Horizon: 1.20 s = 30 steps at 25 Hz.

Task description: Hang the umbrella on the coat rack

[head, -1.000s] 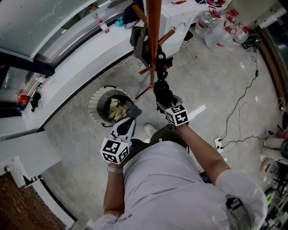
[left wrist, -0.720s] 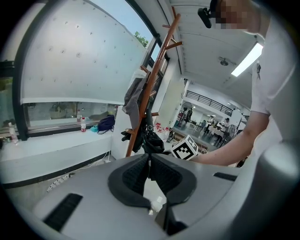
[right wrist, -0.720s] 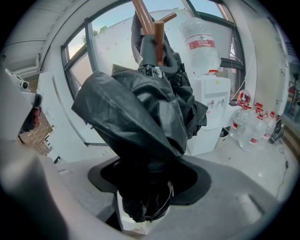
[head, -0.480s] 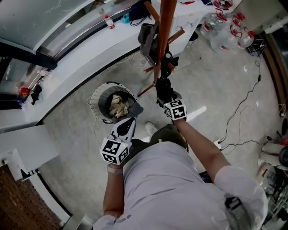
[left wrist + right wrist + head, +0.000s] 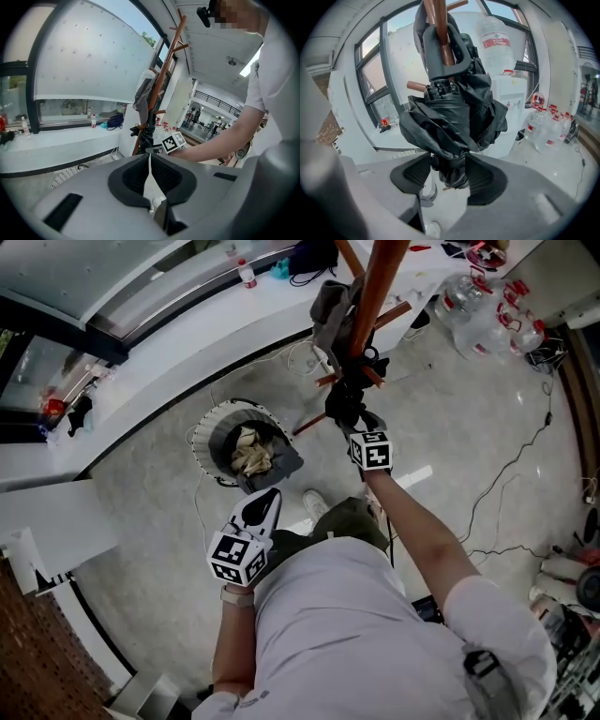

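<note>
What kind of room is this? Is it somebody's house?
Probably an office or lab space, not a house: a long white counter runs under big windows, large water jugs stand on the floor, and there is a wire wastebasket.

We identify the umbrella [image 5: 454,117] canopy as thin black cloth, creased and faintly shiny, with a handle [image 5: 461,49] of smooth, matt dark-grey plastic. The rack [image 5: 382,282] is reddish-brown wood with a smooth, lightly polished finish, and a limp grey cloth [image 5: 328,310] hangs on it. We note a pale, speckled floor [image 5: 450,427], hard and glossy; a bin [image 5: 199,442] of white wire mesh holding crumpled paper [image 5: 248,451]; and bottles [image 5: 478,324] of clear, glossy plastic.
</note>
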Available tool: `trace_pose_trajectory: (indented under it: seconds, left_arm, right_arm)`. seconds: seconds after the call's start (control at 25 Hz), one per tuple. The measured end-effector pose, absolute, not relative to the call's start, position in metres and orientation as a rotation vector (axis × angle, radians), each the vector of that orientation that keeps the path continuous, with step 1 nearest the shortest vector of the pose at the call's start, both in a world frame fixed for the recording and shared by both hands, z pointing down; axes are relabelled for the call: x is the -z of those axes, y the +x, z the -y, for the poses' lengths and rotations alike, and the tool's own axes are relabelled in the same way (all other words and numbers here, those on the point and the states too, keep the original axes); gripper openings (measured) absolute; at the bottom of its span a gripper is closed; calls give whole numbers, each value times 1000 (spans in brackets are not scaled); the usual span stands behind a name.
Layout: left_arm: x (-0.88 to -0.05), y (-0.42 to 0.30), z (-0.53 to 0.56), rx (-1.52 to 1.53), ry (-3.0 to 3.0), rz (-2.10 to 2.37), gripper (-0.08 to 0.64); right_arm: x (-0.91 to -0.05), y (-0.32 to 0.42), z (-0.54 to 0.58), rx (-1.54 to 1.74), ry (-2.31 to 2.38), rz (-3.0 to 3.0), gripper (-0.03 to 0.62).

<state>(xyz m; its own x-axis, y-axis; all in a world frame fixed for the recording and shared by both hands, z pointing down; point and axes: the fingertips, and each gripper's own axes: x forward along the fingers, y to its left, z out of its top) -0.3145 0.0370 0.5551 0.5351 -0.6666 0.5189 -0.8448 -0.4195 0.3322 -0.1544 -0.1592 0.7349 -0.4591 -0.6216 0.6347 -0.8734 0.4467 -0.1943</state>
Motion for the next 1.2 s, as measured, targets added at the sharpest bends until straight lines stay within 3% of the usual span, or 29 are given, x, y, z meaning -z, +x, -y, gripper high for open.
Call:
trace_pose_trajectory:
  seconds: [0.28,0.8,1.2]
  left_arm:
    - [-563,-321,-49,-424,2179,1241,2]
    - [-564,-317,-55,-424,2156,1284,2]
    - [-549,-275,-44,-425,2206,1253,2]
  right_arm:
    - [-740,-136,188,-639,1378,2186,204]
    - [-741,-137,189,-590,1327,2242,204]
    - [-721,-110,169,-649,1266,2304,204]
